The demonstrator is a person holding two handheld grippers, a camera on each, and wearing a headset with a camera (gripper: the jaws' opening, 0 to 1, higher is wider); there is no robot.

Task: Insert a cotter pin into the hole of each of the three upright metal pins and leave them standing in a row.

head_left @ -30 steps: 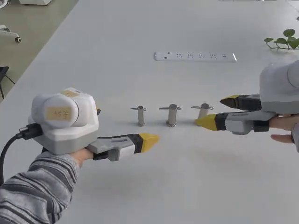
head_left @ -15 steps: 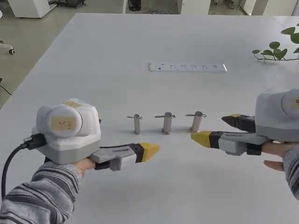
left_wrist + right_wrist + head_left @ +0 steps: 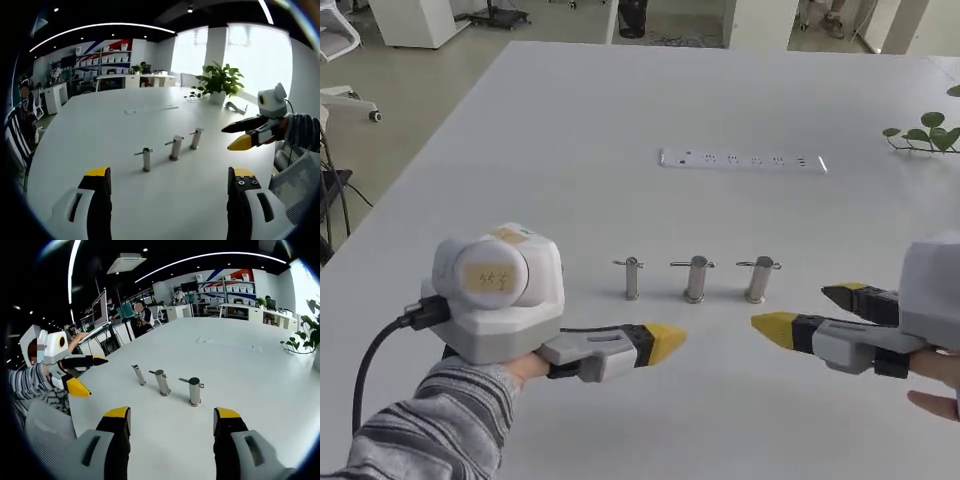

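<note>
Three upright metal pins stand in a row on the white table: left pin (image 3: 632,279), middle pin (image 3: 696,279), right pin (image 3: 759,280). A thin cotter pin sticks out sideways near the top of each. My left gripper (image 3: 660,338) hovers in front of the left pin, open and empty, with its jaws wide apart in the left gripper view (image 3: 170,175). My right gripper (image 3: 807,308) is open and empty, just right of and nearer than the right pin (image 3: 194,391). Neither gripper touches a pin.
A white power strip (image 3: 742,160) lies farther back on the table (image 3: 570,130). A green plant (image 3: 925,135) trails in at the far right edge. The table's left edge drops to the floor, where a chair (image 3: 340,40) stands.
The camera has tilted up. My right gripper has drawn back from beside the right pin, toward me and to the right. The left gripper has eased back a little. The pins have not moved.
</note>
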